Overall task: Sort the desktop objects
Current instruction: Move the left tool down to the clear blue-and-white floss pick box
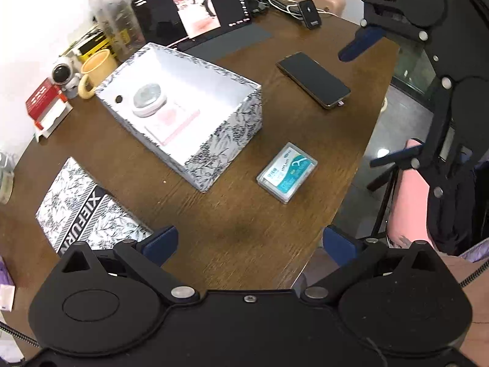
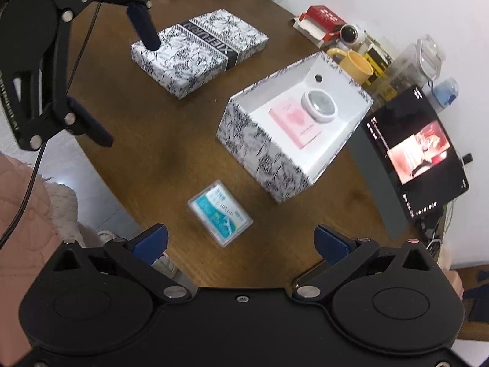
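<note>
On the left lies the patterned box lid (image 1: 91, 208), then the open patterned box (image 1: 183, 113) already holding a pink card (image 1: 171, 122) and round case (image 1: 149, 99). Right of it, the floss pick case (image 2: 220, 212) lies loose, just ahead of the right gripper (image 2: 241, 241), spread wide and empty. The left gripper (image 1: 250, 241) is likewise. Likely next: grasp the case, carry it left into the box.

Floss box (image 2: 220, 213) label motion-blurred and unreadable, tablet (image 1: 195, 7) top cut off, bottle (image 1: 114, 15) print illegible

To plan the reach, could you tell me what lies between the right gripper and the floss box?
Only bare table: the right wrist view shows the open right gripper facing the floss box.
</note>
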`<state>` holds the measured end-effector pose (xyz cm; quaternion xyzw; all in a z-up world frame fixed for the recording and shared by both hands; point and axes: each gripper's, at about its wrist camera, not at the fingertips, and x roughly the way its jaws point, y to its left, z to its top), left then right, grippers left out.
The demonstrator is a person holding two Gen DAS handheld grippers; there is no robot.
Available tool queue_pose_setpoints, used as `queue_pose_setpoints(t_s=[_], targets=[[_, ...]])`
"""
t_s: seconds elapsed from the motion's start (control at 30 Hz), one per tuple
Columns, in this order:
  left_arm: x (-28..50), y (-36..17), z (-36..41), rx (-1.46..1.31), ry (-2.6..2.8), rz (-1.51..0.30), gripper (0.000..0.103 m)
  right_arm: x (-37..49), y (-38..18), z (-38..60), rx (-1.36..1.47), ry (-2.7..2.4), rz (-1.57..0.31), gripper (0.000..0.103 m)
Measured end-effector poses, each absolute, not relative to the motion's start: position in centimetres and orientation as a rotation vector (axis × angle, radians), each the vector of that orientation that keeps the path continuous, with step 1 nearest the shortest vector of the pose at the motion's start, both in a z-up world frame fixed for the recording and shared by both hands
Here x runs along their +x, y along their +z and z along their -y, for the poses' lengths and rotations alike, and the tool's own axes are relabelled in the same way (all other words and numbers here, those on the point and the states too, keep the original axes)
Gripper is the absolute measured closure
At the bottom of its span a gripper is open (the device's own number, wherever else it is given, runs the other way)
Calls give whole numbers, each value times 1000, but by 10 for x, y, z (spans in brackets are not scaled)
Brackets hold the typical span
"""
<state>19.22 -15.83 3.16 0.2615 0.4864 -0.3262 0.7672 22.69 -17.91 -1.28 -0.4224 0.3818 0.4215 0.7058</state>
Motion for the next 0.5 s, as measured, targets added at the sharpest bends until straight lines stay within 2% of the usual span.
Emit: queue_pose_setpoints(t_s=[0.5], targets=[[201,-3,199,646,-795,-1085,1,216,-50,202,-950,928,-919,0]])
